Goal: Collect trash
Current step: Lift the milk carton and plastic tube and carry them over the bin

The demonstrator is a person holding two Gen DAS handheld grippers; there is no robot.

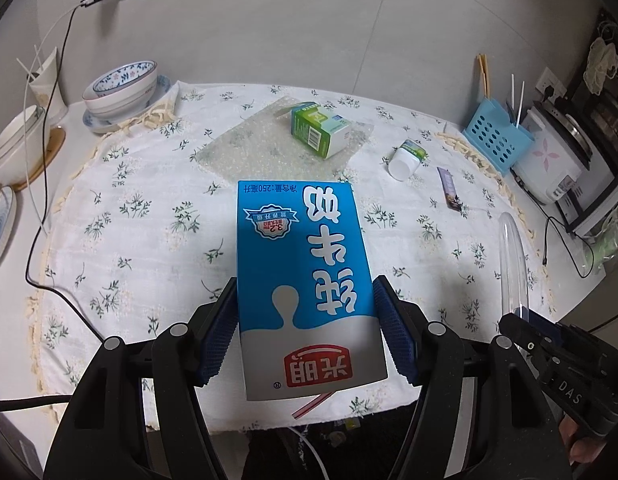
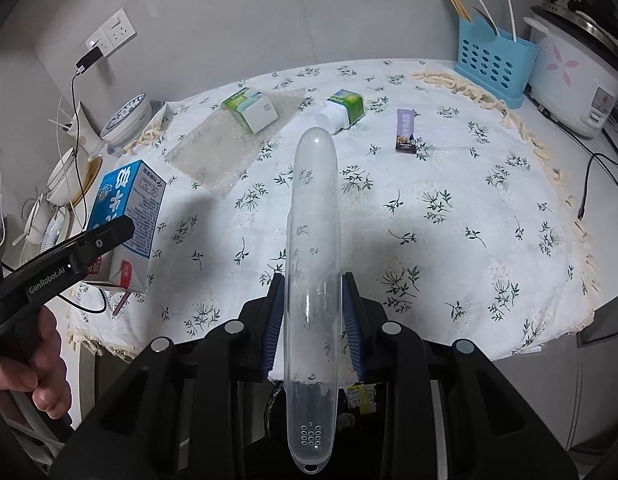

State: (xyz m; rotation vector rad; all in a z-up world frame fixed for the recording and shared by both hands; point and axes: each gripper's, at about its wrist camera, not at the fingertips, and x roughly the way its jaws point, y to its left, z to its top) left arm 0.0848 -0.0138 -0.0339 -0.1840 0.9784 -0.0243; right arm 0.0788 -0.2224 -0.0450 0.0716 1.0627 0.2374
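Cardboard-light, my left gripper (image 1: 307, 332) clamps the blue milk carton (image 1: 305, 280) by its stiff sides above the near table edge, while my right gripper (image 2: 313, 316) pinches a slippery clear plastic case (image 2: 313, 260) mid-length.

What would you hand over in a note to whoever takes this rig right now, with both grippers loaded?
Left gripper: shut on the blue milk carton, lifted off the tablecloth.
Right gripper: shut on the clear plastic case, held over the table's near edge.
Done: two items picked up; no bin is clearly in view.
Left on the cloth: green-and-white carton on the bubble wrap, small white bottle lying on its side, purple wrapper.
Next, probably: drop both held items, then return for those.
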